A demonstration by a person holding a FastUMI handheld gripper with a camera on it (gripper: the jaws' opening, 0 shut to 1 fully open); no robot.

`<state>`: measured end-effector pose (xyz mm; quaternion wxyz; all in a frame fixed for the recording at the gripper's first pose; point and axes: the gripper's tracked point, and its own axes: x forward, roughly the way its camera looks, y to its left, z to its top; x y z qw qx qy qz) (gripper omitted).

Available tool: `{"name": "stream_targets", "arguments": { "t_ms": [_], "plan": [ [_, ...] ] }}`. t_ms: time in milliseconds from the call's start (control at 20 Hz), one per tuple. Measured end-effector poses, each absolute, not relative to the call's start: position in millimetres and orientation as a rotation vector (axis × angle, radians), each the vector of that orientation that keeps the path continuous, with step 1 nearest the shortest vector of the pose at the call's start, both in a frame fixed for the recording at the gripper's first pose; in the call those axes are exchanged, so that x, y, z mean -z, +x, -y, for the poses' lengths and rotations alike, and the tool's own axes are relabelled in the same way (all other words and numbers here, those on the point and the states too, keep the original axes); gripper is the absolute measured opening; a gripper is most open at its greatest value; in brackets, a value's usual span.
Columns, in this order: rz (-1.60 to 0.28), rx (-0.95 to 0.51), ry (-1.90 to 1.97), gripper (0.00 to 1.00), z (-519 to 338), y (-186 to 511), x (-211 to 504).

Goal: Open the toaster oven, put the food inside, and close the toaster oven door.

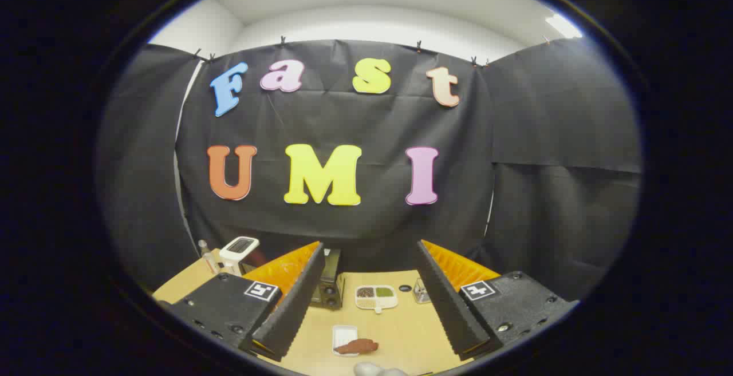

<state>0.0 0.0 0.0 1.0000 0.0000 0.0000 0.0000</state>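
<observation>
Fingers: gripper point(366, 301) spread wide, holding nothing, above the desk point(401, 336).
Toaster oven point(329, 284): at the desk's back edge, partly behind the left finger; door state unclear.
Food point(356, 346): on a small tray point(343, 336), near front edge.
Advice: approach the oven's door handle squarely first.

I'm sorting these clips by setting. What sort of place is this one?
Most likely a staged recording booth, not a real kitchen: black cloth wall pinned up behind a small wooden table holding a toaster oven, a divided condiment dish and brown food on a white tray. The tongs are open above it.
</observation>
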Motion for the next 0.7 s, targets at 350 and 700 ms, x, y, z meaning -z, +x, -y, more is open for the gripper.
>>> {"name": "stream_targets", "arguments": {
  "t_ms": [350, 700],
  "plan": [
    [-0.011, 0.025, 0.008, 1.0, 2.1, -2.4, 6.5],
    [-0.028, 0.043, -0.002, 1.0, -12.9, 11.1, 21.6]
  ]
}}
